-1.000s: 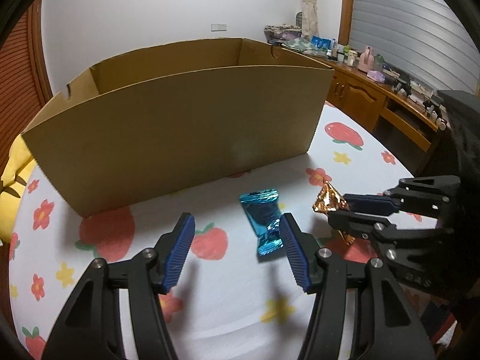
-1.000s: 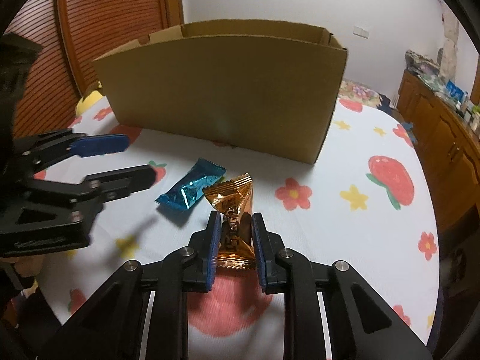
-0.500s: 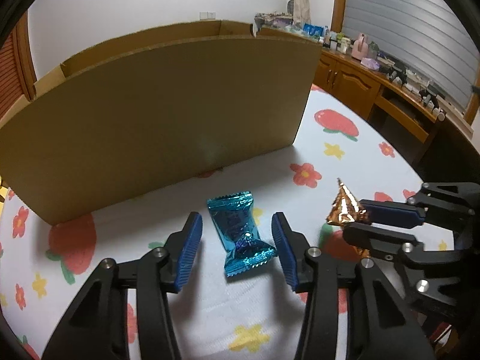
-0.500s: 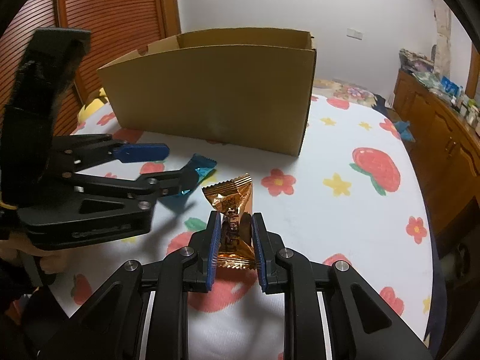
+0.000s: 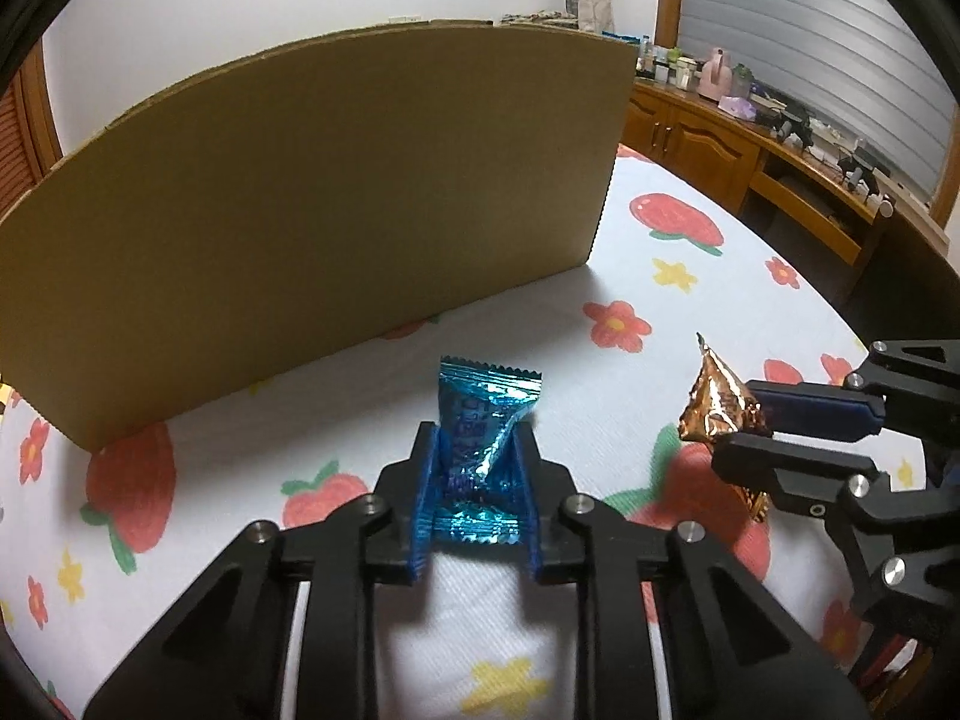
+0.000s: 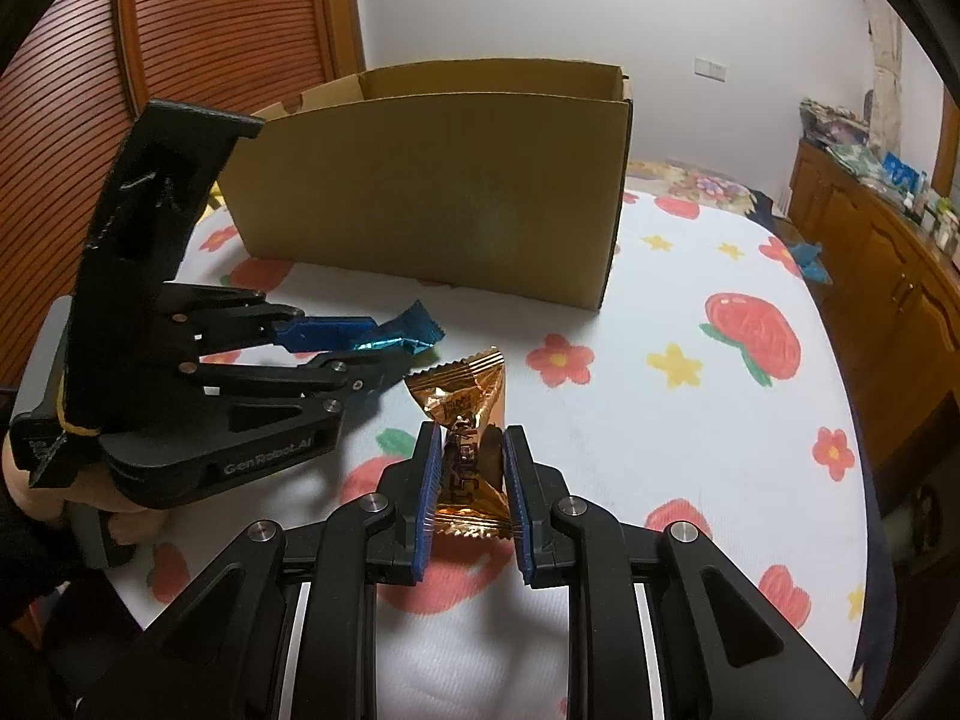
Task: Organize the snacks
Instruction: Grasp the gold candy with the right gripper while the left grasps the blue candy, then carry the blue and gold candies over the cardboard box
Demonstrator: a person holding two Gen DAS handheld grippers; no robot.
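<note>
My left gripper (image 5: 477, 450) is shut on a blue foil snack packet (image 5: 483, 414), which sticks out forward between the blue pads. In the right wrist view this gripper (image 6: 360, 354) holds the same blue packet (image 6: 408, 336) just above the cloth. My right gripper (image 6: 471, 450) is shut on an orange foil snack packet (image 6: 465, 414); it also shows at the right of the left wrist view (image 5: 741, 429) with the orange packet (image 5: 717, 405). An open cardboard box (image 5: 312, 192) stands behind both packets, and in the right wrist view (image 6: 444, 192).
The table has a white cloth with strawberries and flowers (image 6: 690, 420). A wooden sideboard with small items (image 5: 780, 138) stands at the right. A slatted wooden door (image 6: 210, 30) is behind the box. The table edge runs along the right (image 6: 864, 420).
My left gripper has closed on the blue packet, which was lying between its open fingers before. The right gripper keeps holding the orange packet and has lifted slightly.
</note>
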